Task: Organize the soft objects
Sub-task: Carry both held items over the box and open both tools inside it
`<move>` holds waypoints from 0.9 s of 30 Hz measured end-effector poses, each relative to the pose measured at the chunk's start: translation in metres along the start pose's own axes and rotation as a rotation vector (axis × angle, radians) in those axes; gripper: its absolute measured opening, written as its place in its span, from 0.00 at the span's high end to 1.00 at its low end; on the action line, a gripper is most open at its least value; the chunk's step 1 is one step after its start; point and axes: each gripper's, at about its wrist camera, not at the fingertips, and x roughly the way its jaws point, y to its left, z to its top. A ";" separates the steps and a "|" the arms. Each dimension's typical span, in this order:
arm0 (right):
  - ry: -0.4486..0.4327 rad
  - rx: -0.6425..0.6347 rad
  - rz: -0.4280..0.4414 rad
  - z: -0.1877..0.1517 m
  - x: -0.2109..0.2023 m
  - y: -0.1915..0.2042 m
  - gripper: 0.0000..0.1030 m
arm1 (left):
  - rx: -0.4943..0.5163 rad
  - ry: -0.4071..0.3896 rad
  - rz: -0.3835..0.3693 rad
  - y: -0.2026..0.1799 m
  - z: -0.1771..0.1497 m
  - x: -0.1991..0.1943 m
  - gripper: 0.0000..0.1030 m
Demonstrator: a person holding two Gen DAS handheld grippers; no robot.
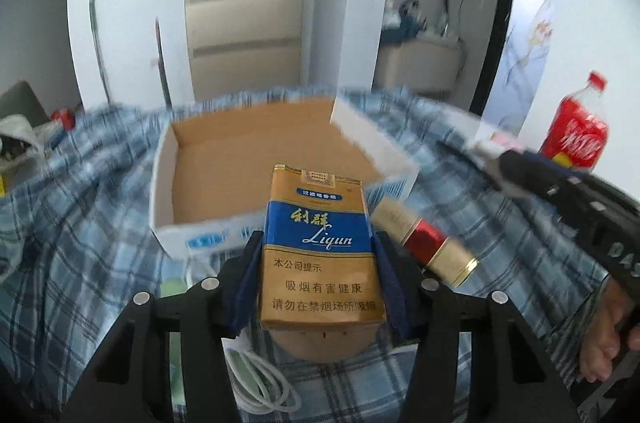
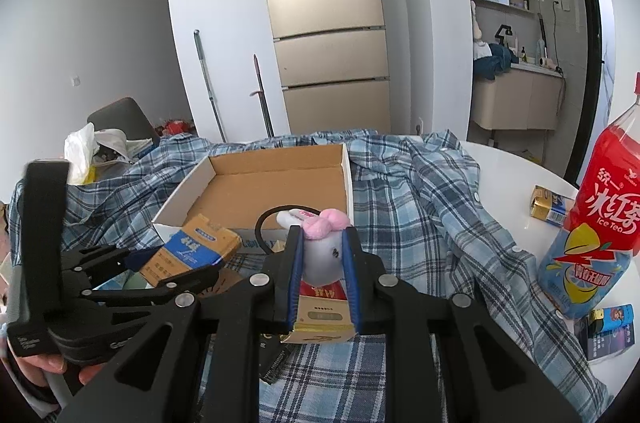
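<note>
My left gripper [image 1: 318, 239] is shut on a soft gold-and-blue cigarette pack [image 1: 320, 263], held upright just in front of an open cardboard box [image 1: 200, 235]. In the right wrist view the same pack [image 2: 196, 251] tilts in the left gripper [image 2: 176, 265] by the box's [image 2: 184, 191] near-left corner. My right gripper [image 2: 322, 235] is shut on a small white plush bunny with a pink bow [image 2: 324, 255], whose black elastic loop [image 2: 260, 223] hangs to the left. A red-and-gold pack [image 2: 320, 307] lies under it. The box is empty inside.
A blue plaid shirt [image 2: 400, 215] covers the white table [image 2: 516, 183]. A tall red ice tea bottle [image 2: 592, 223] stands at the right, with a small gold pack [image 2: 550, 209] and a blue lighter [image 2: 612, 319] near it. A white cable [image 1: 260, 383] lies below the left gripper.
</note>
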 end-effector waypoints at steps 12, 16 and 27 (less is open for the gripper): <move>-0.217 -0.057 0.062 0.002 -0.039 0.013 0.82 | -0.024 -0.341 0.023 0.010 0.010 -0.064 0.46; -0.224 -0.055 0.046 0.003 -0.042 0.012 0.82 | -0.006 -0.395 0.026 0.006 0.013 -0.077 0.46; -0.249 -0.029 0.103 0.059 -0.057 0.013 0.82 | -0.047 -0.460 0.116 0.016 0.066 -0.108 0.46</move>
